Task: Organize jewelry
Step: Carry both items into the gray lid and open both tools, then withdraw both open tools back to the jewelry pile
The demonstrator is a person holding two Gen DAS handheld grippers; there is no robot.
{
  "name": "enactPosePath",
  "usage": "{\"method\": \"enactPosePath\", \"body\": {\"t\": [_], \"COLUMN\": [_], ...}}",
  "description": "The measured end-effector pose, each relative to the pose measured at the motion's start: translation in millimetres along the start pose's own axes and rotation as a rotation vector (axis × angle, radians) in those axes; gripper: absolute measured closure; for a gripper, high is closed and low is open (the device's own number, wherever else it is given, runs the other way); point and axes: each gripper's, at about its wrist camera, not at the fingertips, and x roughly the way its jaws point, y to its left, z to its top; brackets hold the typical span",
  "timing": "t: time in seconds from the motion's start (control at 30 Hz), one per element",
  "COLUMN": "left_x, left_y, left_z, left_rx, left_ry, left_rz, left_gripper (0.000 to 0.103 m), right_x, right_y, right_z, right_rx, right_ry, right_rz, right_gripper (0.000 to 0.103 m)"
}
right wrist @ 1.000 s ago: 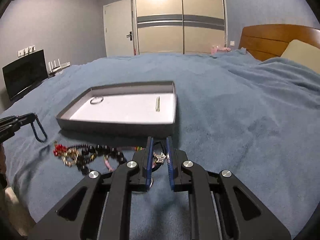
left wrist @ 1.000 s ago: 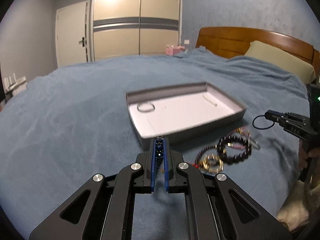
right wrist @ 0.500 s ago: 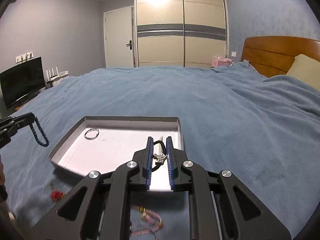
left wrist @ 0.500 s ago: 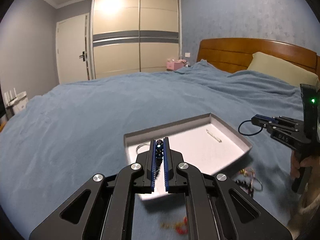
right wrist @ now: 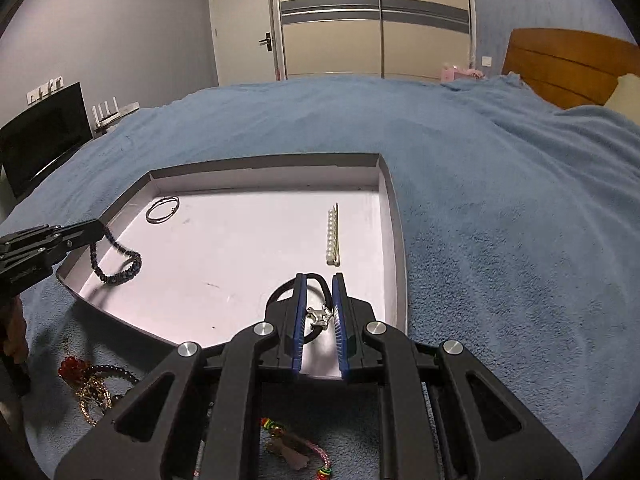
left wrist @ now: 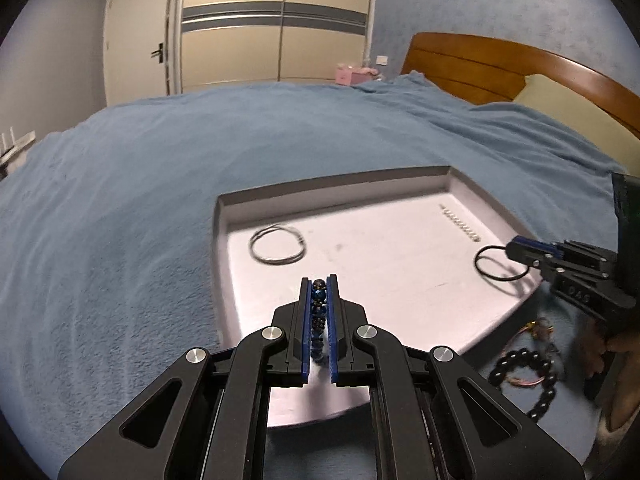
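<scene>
My left gripper (left wrist: 319,282) is shut on a dark blue beaded bracelet (left wrist: 318,312), above the near left part of the grey tray (left wrist: 224,216) with its white floor. In the right wrist view that bracelet (right wrist: 118,266) hangs as a loop from the left gripper (right wrist: 96,227) over the tray's left edge. My right gripper (right wrist: 319,280) is shut on a black cord bracelet with a silver charm (right wrist: 319,316), over the tray's near right corner. In the tray lie a silver bangle (left wrist: 276,245) and a pearl hair pin (right wrist: 333,236).
Loose jewelry lies on the blue blanket in front of the tray: black beads (left wrist: 532,364), red and gold pieces (right wrist: 86,384), and a pink multicoloured bracelet (right wrist: 298,446). A hand (left wrist: 616,360) holds the right gripper's handle. A wooden headboard (left wrist: 480,68) and a pillow (left wrist: 572,108) stand at the right.
Both grippers have moved forward from above the loose jewelry pile to above the tray, each still carrying its bracelet. The pile now lies behind and below the fingers.
</scene>
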Motion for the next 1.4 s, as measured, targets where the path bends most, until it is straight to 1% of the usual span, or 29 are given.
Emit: {"method": "enactPosePath", "body": {"t": [0.2,0.33,0.4,0.43,0.47,0.5,0.57,0.63,0.7,0.77,0.83,0.87,0.9,0.97,1.03,1.1,1.17,1.27,1.4], "left_x": [8,9,9,8,7,6,4,1,0,-2,-8,-10,-12,-18,-23,-28,-32,-38,-43], "left_y": [8,9,11,12,12,12,12,12,12,11,10,9,8,8,7,6,4,4,8], "left_z": [-4,-4,-5,-6,-6,-6,-5,-5,-5,-5,-4,-4,-3,-3,-2,-3,-5,-10,-19], "left_rx": [-0.008,-0.021,-0.025,-0.029,-0.031,-0.03,-0.026,-0.022,-0.021,-0.019,-0.014,-0.012,-0.011,-0.011,-0.01,0.001,0.009,0.01,0.0], "left_ry": [0.036,0.04,0.042,0.038,0.029,0.022,0.012,0.004,0.001,-0.009,-0.027,-0.035,-0.043,-0.064,-0.075,-0.086,-0.092,-0.09,-0.08], "left_rz": [0.006,0.0,0.002,0.002,0.004,0.007,0.011,0.018,0.027,0.038,0.043,0.05,0.056,0.069,0.079,0.088,0.105,0.118,0.125], "left_gripper": [0.095,0.095,0.093,0.082,0.072,0.071,0.071,0.07,0.066,0.059,0.055,0.048,0.043,0.034,0.031,0.029,0.021,0.019,0.018], "right_x": [3,1,0,-1,-2,-4,-8,-11,-14,-17,-22,-24,-26,-31,-36,-40,-45,-53,-64], "right_y": [1,0,-1,-2,-2,-2,-4,-5,-7,-9,-10,-10,-10,-11,-12,-12,-13,-12,-13], "right_z": [-2,-3,-4,-5,-5,-5,-5,-4,-4,-4,-4,-3,-3,-4,-5,-6,-8,-13,-18], "right_rx": [-0.012,-0.006,0.0,0.004,0.005,0.006,0.009,0.015,0.026,0.035,0.039,0.038,0.038,0.042,0.047,0.049,0.051,0.057,0.069], "right_ry": [0.008,0.003,0.001,-0.004,-0.007,-0.016,-0.032,-0.041,-0.051,-0.062,-0.075,-0.08,-0.086,-0.093,-0.098,-0.101,-0.106,-0.112,-0.128], "right_rz": [-0.002,-0.001,0.003,0.007,0.01,0.012,0.01,0.016,0.01,0.011,0.009,0.006,0.003,-0.009,-0.009,-0.011,-0.013,-0.021,-0.032], "right_gripper": [0.09,0.09,0.089,0.085,0.079,0.076,0.064,0.064,0.061,0.053,0.052,0.051,0.049,0.035,0.034,0.028,0.012,0.007,0.006]}}
